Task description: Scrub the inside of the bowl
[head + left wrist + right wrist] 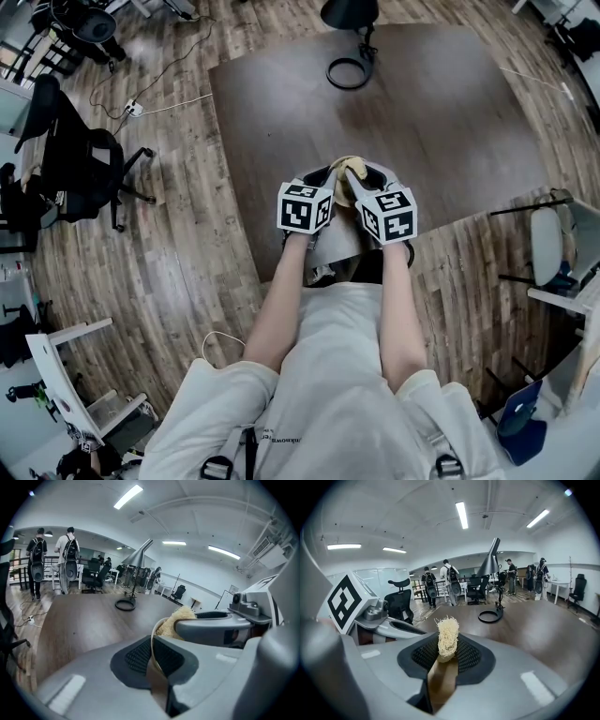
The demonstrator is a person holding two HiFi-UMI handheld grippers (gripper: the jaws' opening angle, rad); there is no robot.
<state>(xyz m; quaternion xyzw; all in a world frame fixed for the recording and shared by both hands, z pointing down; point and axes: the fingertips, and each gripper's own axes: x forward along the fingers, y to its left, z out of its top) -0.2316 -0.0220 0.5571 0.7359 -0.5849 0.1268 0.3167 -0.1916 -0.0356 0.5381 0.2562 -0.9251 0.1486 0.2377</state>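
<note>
My left jaws (153, 657) are pinched shut on the thin pale rim of the bowl (153, 641). My right jaws (445, 657) clamp a straw-coloured, frayed scrubber (447, 637), which sits inside the bowl. Both grippers crowd together at the near edge of the dark wood tabletop (431, 112). A black lamp (349, 19) with a ring base stands at the far side. Plank floor (187, 244), office chairs (80, 164) and people with backpacks (450, 581) lie beyond.
</note>
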